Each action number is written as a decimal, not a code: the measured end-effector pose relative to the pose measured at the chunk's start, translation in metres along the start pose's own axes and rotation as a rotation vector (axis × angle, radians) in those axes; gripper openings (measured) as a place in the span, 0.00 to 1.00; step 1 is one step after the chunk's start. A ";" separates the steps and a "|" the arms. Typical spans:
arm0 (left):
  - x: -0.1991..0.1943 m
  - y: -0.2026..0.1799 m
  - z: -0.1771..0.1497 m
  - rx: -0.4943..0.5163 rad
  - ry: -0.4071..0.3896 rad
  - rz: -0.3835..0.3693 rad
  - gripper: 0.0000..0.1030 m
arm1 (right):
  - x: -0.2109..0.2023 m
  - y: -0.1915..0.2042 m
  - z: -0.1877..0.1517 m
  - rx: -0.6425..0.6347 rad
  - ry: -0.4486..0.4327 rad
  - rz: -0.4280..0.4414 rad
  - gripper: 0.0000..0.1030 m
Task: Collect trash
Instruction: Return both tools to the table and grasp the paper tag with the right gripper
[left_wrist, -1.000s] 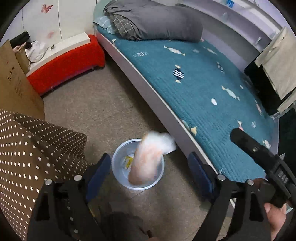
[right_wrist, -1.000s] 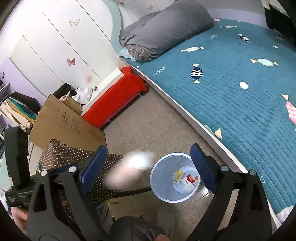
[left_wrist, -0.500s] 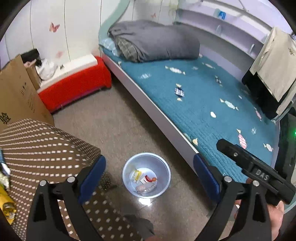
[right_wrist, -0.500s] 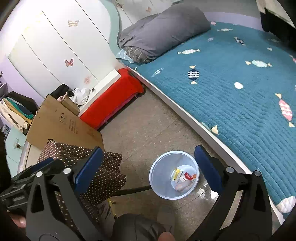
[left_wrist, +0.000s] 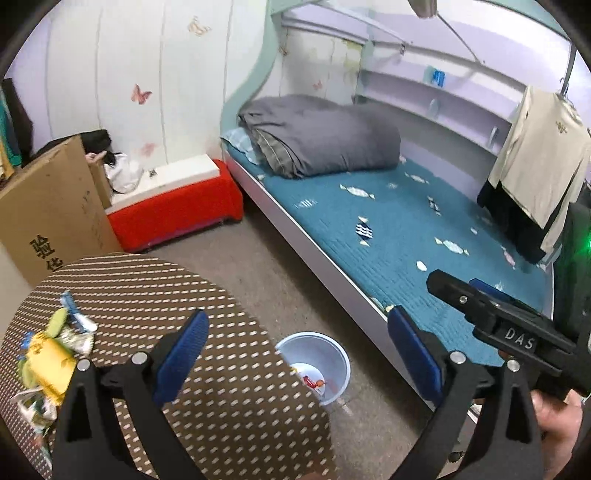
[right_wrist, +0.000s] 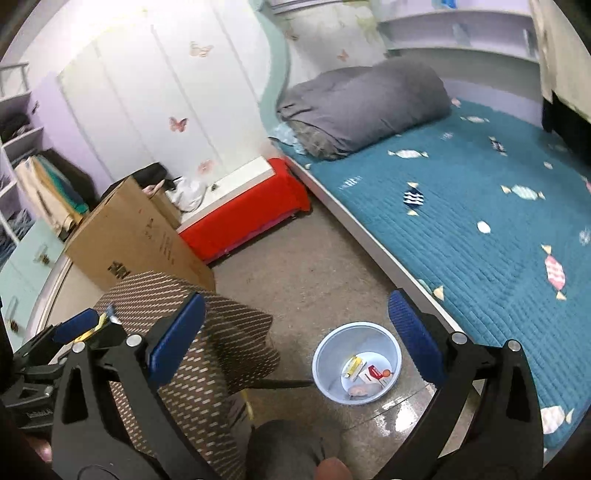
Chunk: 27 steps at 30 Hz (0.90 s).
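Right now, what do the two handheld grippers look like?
Both grippers, left and right, have black plastic frames with silver pivot bolts and two fingers faced with blue ribbed pads. The right one's black body carries white "DAS" lettering in the left wrist view. No cables show.

A bin (right_wrist: 356, 363) stands on the floor between a table (left_wrist: 155, 295) on the left and a bed (right_wrist: 480, 229) on the right. Wrappers (left_wrist: 55, 347) lie on the table's left part; more wrappers lie in the bin.

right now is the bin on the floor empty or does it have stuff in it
Not empty. The bin stands upright on the floor, and a few wrappers lie at its bottom; it is far from full.
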<state>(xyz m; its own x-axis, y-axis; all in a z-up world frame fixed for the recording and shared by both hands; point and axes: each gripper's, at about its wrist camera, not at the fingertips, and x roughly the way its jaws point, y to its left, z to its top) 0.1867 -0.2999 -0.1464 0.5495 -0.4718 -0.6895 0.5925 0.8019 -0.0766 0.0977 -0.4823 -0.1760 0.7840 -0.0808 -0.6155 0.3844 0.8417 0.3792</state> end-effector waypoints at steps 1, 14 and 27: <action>-0.010 0.005 -0.002 -0.002 -0.012 0.007 0.92 | -0.005 0.010 -0.001 -0.017 -0.002 0.006 0.94; -0.098 0.094 -0.053 -0.116 -0.082 0.143 0.92 | -0.025 0.132 -0.036 -0.236 0.046 0.127 0.94; -0.176 0.221 -0.144 -0.327 -0.109 0.377 0.92 | -0.005 0.252 -0.136 -0.544 0.247 0.412 0.94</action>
<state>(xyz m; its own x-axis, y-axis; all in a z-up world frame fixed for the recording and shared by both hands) 0.1366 0.0128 -0.1455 0.7579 -0.1495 -0.6350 0.1357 0.9882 -0.0707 0.1241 -0.1969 -0.1711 0.6549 0.3692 -0.6594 -0.2659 0.9293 0.2562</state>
